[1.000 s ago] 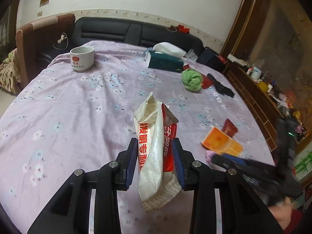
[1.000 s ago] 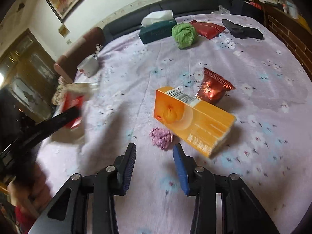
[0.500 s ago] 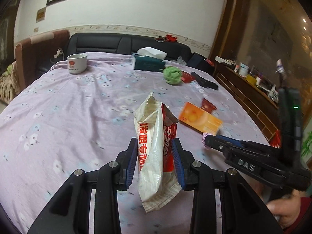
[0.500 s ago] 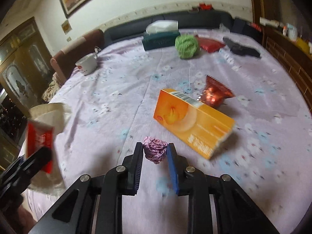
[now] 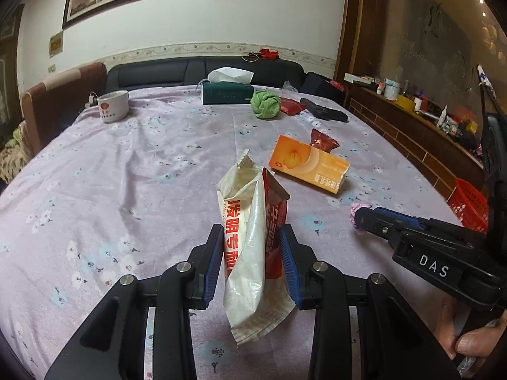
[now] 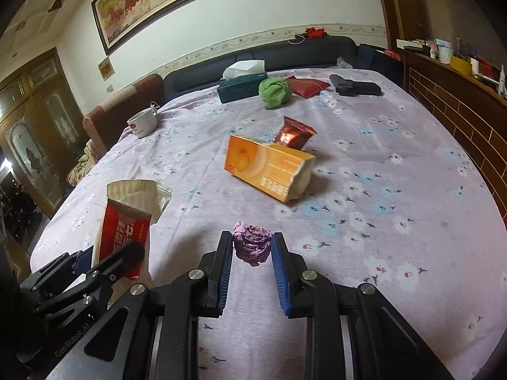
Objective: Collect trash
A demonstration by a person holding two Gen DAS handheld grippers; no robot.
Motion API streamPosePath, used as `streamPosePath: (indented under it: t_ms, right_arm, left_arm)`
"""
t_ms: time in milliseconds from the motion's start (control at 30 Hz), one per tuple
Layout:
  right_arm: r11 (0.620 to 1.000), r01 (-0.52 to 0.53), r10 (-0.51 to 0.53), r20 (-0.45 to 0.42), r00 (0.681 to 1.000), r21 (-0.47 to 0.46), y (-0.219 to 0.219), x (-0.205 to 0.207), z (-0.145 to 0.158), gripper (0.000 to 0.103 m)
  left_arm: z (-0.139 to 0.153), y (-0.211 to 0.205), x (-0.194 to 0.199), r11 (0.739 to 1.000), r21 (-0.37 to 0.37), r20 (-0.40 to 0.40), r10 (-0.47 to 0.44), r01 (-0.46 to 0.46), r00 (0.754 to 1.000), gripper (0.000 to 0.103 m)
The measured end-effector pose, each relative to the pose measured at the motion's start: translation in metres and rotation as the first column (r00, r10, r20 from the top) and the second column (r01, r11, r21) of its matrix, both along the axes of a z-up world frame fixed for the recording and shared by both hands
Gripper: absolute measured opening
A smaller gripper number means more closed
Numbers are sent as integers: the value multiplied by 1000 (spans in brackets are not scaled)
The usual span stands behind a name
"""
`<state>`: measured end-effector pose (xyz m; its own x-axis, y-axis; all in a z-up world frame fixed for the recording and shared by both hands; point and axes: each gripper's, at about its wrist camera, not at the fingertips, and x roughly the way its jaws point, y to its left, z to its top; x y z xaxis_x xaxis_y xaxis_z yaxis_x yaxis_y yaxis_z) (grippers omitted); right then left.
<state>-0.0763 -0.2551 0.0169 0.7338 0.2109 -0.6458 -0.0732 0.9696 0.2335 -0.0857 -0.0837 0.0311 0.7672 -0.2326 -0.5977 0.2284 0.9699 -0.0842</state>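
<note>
My left gripper (image 5: 250, 247) is shut on a crumpled red-and-white snack wrapper (image 5: 244, 196), held upright above the lilac flowered tablecloth (image 5: 126, 174). In the right wrist view this wrapper (image 6: 126, 218) and the left gripper (image 6: 104, 256) sit at the lower left. My right gripper (image 6: 252, 250) is shut on a small crumpled purple paper ball (image 6: 250, 240), pads pressing both its sides. The left wrist view shows the right gripper (image 5: 364, 218) coming in from the right with the purple ball (image 5: 356, 210) at its tip. Beyond lie an orange carton (image 6: 269, 164) and a red foil wrapper (image 6: 293, 133).
At the table's far end are a white mug (image 5: 112, 106), a green tissue box (image 5: 228, 93), a green cloth ball (image 5: 265, 104), a red pouch (image 5: 291, 106) and a black object (image 5: 323, 113). A red basket (image 5: 470, 204) stands past the table's right edge. A hand (image 5: 469, 345) grips the right handle.
The right gripper went from open behind the purple ball to shut on it. Both grippers drew back toward the near side of the table; the left kept its hold on the wrapper.
</note>
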Motion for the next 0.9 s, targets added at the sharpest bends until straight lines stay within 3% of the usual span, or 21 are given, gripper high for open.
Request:
streamPosePath:
  t_ms: [467, 900]
  right_arm:
    - [997, 39, -36, 51, 998, -70, 5, -6, 1, 27]
    - [996, 54, -50, 50, 998, -72, 5, -6, 1, 27]
  left_arm:
    - [-4, 0, 0, 997, 32, -6, 64, -64, 998, 34]
    - [-4, 2, -3, 997, 32, 0, 75, -75, 997, 34]
